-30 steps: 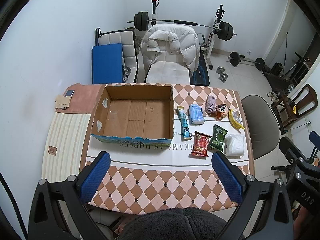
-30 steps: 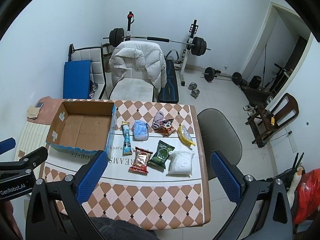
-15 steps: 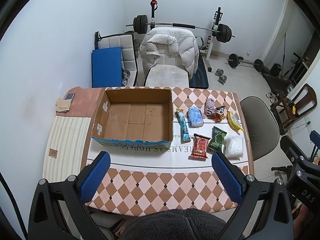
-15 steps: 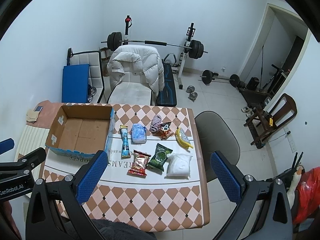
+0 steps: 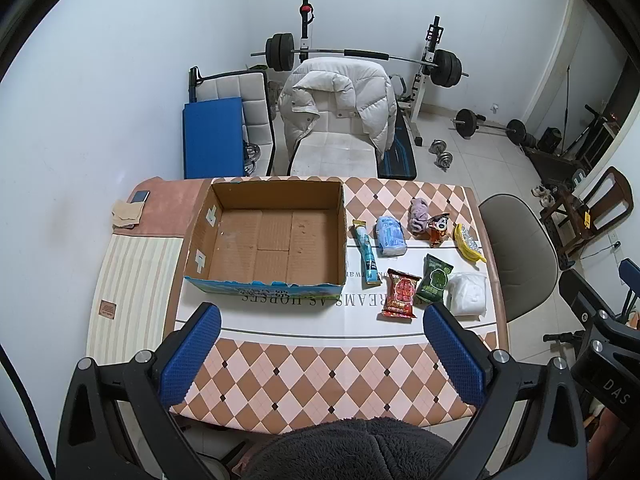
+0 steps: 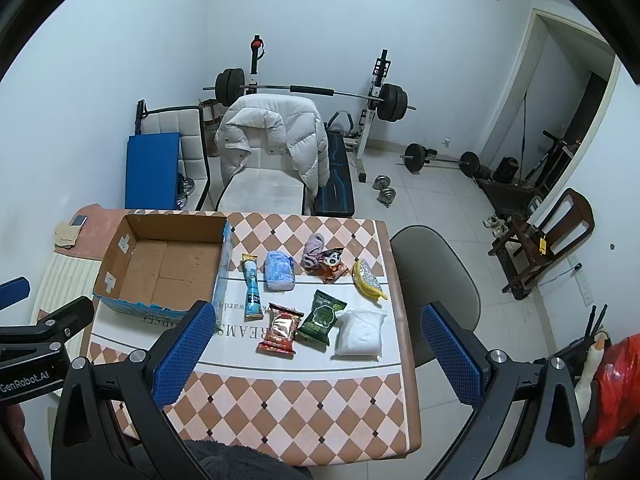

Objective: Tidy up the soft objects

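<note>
Both grippers hang high above the table with their blue-padded fingers spread wide and nothing between them.

In the left wrist view, the left gripper (image 5: 322,348) fills the lower part of the frame, over the near edge of the checkered brown-and-pink tablecloth table (image 5: 320,376). The open brown cardboard box with a blue printed outer wall (image 5: 272,236) sits in the centre of the frame, above and slightly left of the midpoint between the fingers. To the right of the box lie the soft goods, all apart from the gripper: a slim blue tube-shaped packet (image 5: 367,252) just beside the box wall, a light blue wrapped tissue pack (image 5: 390,236), a crumpled mauve cloth (image 5: 418,216), a small orange packet with a cartoon face (image 5: 438,229), and a yellow banana-shaped pouch (image 5: 469,243). Below that row sit a red snack bag (image 5: 402,293), a dark green snack bag (image 5: 434,284) and a white soft plastic pack (image 5: 468,294), which lies just above the right finger's tip.

In the right wrist view, the right gripper (image 6: 316,348) sits low in the frame, and the same group lies in the middle, above the gap between its fingers: the red snack bag (image 6: 282,329), dark green snack bag (image 6: 323,316) and white pack (image 6: 359,333) nearest. The cardboard box (image 6: 164,264) is at centre left, above the left finger.
</note>
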`<state>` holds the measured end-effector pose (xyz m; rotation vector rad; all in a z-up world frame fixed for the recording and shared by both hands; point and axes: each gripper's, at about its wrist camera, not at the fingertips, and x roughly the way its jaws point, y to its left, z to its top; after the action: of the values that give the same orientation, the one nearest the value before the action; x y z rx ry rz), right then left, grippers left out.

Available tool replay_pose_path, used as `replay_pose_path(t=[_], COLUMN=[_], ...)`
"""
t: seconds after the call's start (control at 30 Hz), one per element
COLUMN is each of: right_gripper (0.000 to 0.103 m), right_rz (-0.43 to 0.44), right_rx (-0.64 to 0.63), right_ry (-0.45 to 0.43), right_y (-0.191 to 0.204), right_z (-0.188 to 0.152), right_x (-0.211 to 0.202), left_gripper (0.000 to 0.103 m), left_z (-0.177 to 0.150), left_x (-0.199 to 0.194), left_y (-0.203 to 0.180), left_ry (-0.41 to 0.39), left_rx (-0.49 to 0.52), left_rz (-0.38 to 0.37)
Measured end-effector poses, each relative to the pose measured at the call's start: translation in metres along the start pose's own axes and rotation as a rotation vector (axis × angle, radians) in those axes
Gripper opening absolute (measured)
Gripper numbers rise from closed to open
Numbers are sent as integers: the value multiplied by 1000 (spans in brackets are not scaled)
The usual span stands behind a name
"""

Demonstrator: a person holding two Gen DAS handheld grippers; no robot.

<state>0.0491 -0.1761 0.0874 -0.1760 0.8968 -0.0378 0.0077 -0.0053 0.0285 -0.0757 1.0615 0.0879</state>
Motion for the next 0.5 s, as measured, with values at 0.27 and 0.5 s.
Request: replay_pose_path(t=[0.27, 0.5], right_gripper=[103, 103], right_rz=[4, 23], right_rx=[1, -3], right_ry=[-15, -10], right_y=[5, 9], right_z=[2, 2], right_x=[-6, -5], left_gripper=[103, 103], left_z=[2, 4], left_x=[-2, -3], left_y=[1, 4], left_ry=[-6, -8], left_rx=[-2, -4], left_rz=[2, 2])
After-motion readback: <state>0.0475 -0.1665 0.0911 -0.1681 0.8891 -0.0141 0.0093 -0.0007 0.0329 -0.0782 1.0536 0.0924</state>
